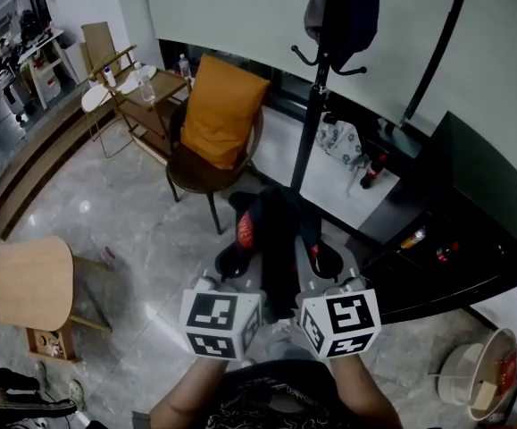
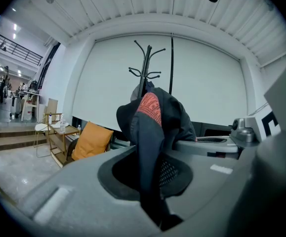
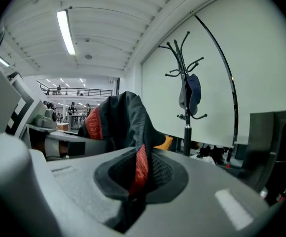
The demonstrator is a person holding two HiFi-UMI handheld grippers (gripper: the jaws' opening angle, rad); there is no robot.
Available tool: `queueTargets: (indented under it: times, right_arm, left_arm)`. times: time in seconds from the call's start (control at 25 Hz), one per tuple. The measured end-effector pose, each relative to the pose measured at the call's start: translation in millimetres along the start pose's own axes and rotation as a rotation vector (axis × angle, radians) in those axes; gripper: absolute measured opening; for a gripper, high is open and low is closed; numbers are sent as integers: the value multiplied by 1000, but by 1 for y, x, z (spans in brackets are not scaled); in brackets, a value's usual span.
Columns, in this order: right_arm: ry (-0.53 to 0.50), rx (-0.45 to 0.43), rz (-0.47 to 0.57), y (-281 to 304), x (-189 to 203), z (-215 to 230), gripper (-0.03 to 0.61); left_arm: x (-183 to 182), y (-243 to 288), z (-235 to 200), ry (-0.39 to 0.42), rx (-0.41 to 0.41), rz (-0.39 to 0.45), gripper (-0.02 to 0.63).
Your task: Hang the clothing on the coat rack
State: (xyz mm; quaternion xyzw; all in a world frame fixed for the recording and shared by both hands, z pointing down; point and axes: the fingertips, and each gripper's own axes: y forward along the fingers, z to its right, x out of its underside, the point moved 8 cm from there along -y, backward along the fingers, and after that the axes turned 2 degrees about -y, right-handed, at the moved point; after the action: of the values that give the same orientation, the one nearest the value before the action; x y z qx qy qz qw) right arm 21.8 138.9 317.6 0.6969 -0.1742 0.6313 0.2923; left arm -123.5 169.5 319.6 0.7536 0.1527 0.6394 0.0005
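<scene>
Before the coat rack [image 1: 315, 114], left gripper [image 2: 158, 219] and right gripper [image 3: 128, 207] pinch the jacket [image 1: 276, 239].

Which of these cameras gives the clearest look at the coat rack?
The right gripper view: the coat rack stands unobstructed, hooks and pole. The head view cuts off its top; in the left gripper view the dark jacket hides its pole.

Head view: the camera is mounted high and faces steeply down to the floor [image 1: 106, 204]. The left gripper [image 1: 225, 281] and right gripper [image 1: 329, 284] sit close to the lens at the bottom edge.

Left gripper view: the camera is set low, tight behind its own jaws, and faces forward and slightly up at the coat rack [image 2: 146, 70].

Right gripper view: same mounting, with the rack right of centre and the ceiling [image 3: 98, 28] above.

All three views share the rack and the jacket [image 2: 155, 117].
</scene>
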Motion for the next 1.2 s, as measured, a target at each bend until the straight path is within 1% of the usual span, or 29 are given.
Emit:
queueTargets:
  times: [0.36,0.6,0.72,0.92,1.08,1.2]
  right_arm:
    - [8,-21,12,51,-9,60,29]
    - [14,-39,27,78,-17,102,29]
    - [14,-48,37,87,-21,121,29]
    - [11,-67,49,100,-26,148,29]
    - [11,-74,60,107,-29,165,29]
    - [7,-78,73,111,-35,174,29]
  left_arm:
    - [-19,77,1,3,-10,-12,37]
    - [-33,121,7,15,-31,-12,37]
    - [-37,139,14,24,-33,-36,37]
    - [-46,165,22,40,-55,-42,37]
    - [-53,181,27,65,-73,-18,37]
    - [-61,189,27,68,-85,-6,37]
